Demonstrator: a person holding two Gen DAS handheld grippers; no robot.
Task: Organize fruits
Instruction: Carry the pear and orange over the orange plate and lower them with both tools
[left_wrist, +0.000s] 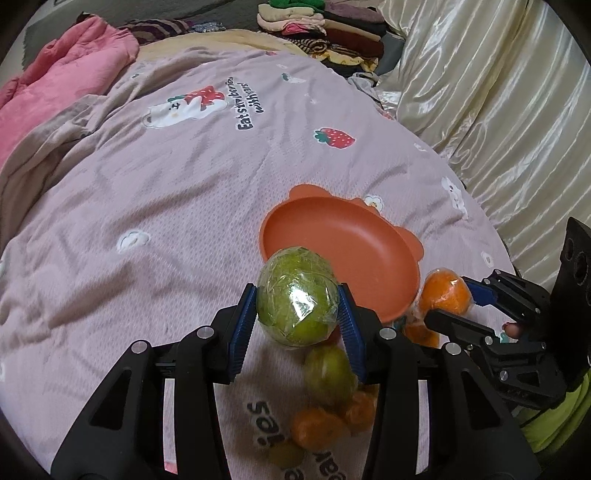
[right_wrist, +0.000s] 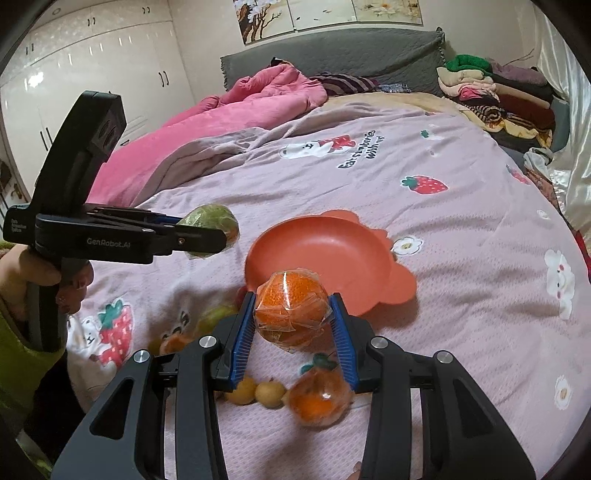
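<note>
My left gripper (left_wrist: 297, 301) is shut on a green fruit wrapped in clear film (left_wrist: 297, 295), held above the bedspread just short of the orange bowl (left_wrist: 354, 236). My right gripper (right_wrist: 291, 314) is shut on a film-wrapped orange (right_wrist: 290, 308), lifted near the bowl's (right_wrist: 332, 243) front rim. The bowl has nothing in it. In the right wrist view the left gripper (right_wrist: 207, 236) with its green fruit (right_wrist: 216, 219) hangs to the bowl's left. In the left wrist view the right gripper (left_wrist: 448, 301) and its orange (left_wrist: 443, 291) show at the right.
Loose fruit lies on the pink bedspread below the grippers: a green one (left_wrist: 328, 373), oranges (left_wrist: 317, 428), a wrapped orange (right_wrist: 319, 400) and small yellow fruits (right_wrist: 255, 393). A pink quilt (right_wrist: 236, 110) lies at the left; folded clothes (right_wrist: 495, 96) are stacked at the back right. Cream curtain (left_wrist: 498, 92) hangs on the right.
</note>
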